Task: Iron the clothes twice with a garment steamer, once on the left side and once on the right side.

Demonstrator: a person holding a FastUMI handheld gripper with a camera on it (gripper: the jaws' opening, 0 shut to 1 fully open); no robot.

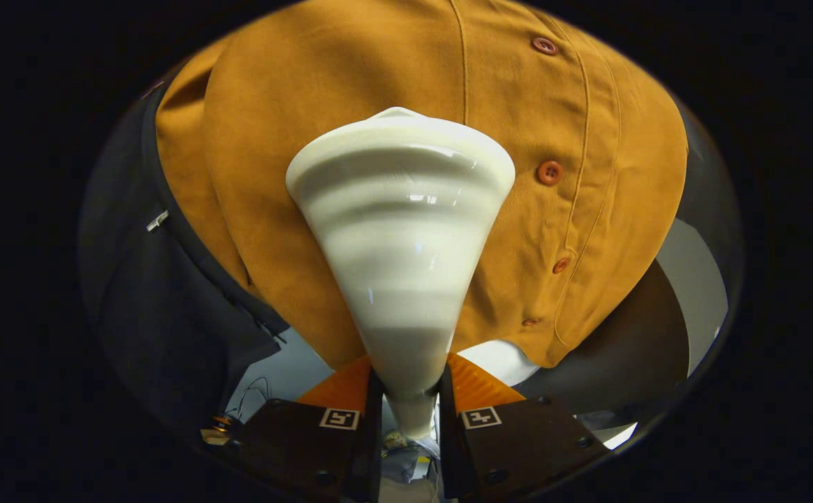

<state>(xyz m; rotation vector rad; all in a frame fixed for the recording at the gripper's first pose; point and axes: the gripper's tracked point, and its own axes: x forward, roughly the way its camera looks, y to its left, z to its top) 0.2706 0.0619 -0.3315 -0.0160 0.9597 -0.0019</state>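
Both fingers (350,433) of the gripper (410,402) press against the narrow neck of a cream garment steamer (403,244), one on each side, so the jaws stand only a little apart with the steamer's stem clamped between them. From that grip the steamer widens forward into a broad, ridged cone, its wide head resting against the cloth ahead. That cloth is a mustard-brown shirt (295,140) hanging just beyond the fingers; the steamer head lies on the panel beside the button placket (591,175), which runs down the shirt with a row of reddish-brown buttons (550,172). A sleeve of the shirt hangs at the far side from the placket. Next to that sleeve hangs a dark garment (162,300), its edge touching or overlapping the shirt. Below the shirt's hem a pale surface (497,360) shows between the hem and the fingers.
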